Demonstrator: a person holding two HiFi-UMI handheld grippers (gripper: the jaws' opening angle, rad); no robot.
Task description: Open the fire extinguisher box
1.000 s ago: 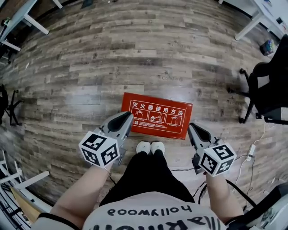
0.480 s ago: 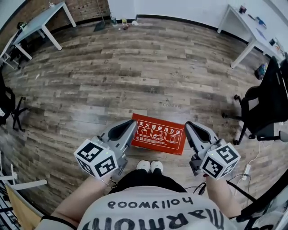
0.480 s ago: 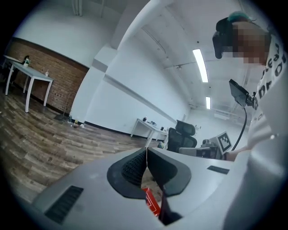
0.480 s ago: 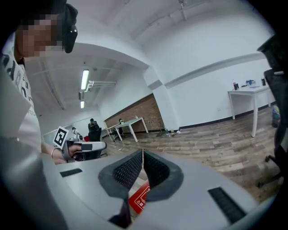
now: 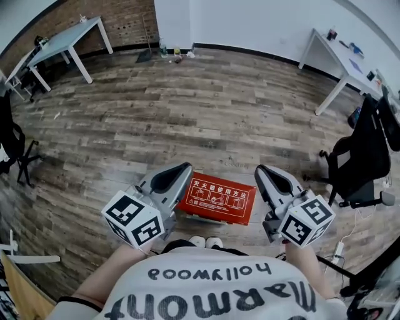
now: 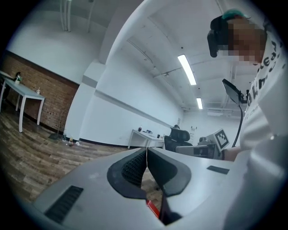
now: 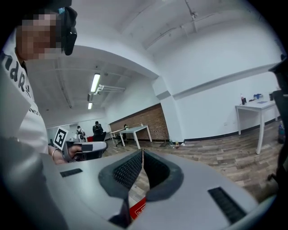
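Left gripper (image 6: 146,151) first: its ribbed black rubber pads meet tip to tip, clenched on nothing, and a sliver of red shows through the notch beneath them. Right gripper (image 7: 142,153), same story: textured dark pads pinched together with only air at the seam, and a red corner peeks below. Around both sets of pads run smooth, pale grey moulded shells with slotted vents. Out to the head view now, where each gripper carries a white cube with black square markers, the left cube (image 5: 132,219) at lower left and the right cube (image 5: 306,220) at lower right. Between the two noses, at lower centre of the frame, the fire extinguisher box (image 5: 217,197) lies flat on the floor (image 5: 206,119). It is a red rectangular slab with a white-printed instruction panel facing up, and neither gripper touches it. Just below it sit the rounded toes of white shoes (image 5: 205,241). The floor is streaky grey-brown wood plank. A white table (image 5: 65,40) stands at upper left by a brick wall (image 5: 119,15), a white desk (image 5: 340,59) at upper right and a black office chair (image 5: 359,159) at the right edge.
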